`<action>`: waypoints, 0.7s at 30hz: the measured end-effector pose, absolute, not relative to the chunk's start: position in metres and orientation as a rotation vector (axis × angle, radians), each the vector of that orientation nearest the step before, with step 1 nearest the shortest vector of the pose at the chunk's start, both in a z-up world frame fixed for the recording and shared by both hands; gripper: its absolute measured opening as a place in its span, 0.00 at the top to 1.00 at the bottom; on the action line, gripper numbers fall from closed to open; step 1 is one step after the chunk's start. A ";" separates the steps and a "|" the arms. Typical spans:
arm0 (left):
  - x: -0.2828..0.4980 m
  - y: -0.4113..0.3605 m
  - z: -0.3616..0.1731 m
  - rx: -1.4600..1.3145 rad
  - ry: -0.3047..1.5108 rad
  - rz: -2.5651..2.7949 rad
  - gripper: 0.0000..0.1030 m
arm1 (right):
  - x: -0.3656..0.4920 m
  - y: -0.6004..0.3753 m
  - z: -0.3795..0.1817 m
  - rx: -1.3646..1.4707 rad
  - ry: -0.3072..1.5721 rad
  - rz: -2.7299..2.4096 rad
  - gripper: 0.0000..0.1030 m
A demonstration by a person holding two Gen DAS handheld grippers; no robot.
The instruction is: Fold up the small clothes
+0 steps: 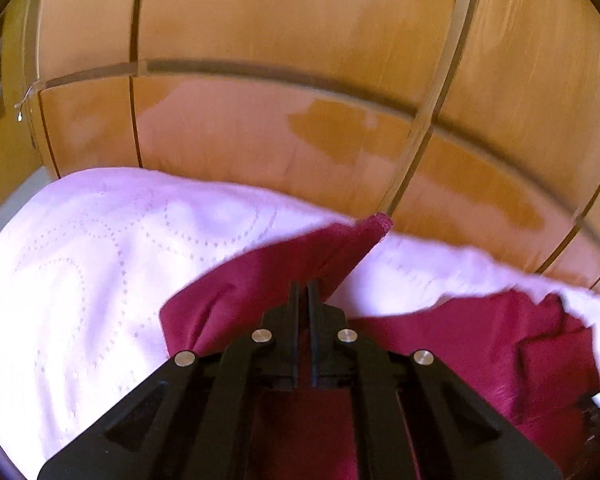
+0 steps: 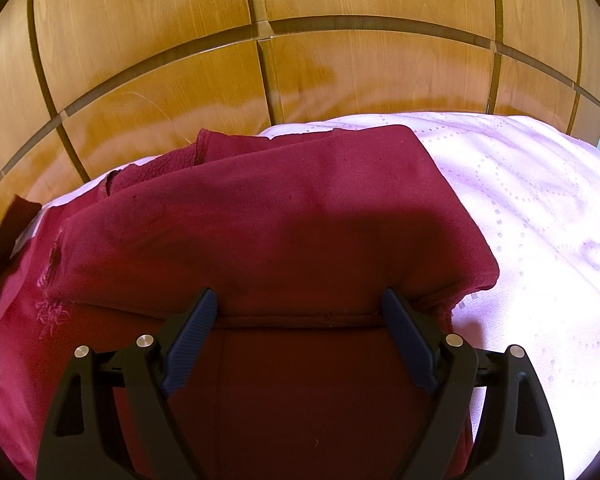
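Wooden panels back a pale quilted bed [image 2: 540, 200]. Left tool [image 1: 303, 286] clamped together on maroon garment [image 2: 280, 220], lower centre; right tool [image 2: 298, 300] apart.

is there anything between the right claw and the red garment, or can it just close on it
Nothing visible is in the way. The right claw is open over the maroon garment, its fingers straddling a folded hem edge, with only the pink quilted cover around it.

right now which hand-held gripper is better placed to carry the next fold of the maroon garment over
Left, probably. The left hand-held gripper is shut on a lifted flap of the maroon garment; the right hand-held gripper sits open above the folded edge, gripping nothing.
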State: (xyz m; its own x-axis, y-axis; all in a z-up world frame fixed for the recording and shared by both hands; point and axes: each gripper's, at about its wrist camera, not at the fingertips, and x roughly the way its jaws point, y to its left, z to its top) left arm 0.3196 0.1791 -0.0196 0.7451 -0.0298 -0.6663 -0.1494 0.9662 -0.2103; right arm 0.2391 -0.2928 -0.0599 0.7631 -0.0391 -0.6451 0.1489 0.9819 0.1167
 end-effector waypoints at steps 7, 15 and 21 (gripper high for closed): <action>0.285 0.159 0.024 -0.350 0.611 -0.068 0.98 | 0.240 -0.293 -0.060 0.169 0.694 -0.101 0.19; 0.265 0.099 0.045 -0.419 0.581 -0.227 0.98 | 0.239 -0.294 -0.061 0.186 0.686 -0.097 0.19; 0.262 0.037 0.038 -0.432 0.620 -0.350 0.98 | 0.238 -0.294 -0.061 0.197 0.681 -0.095 0.19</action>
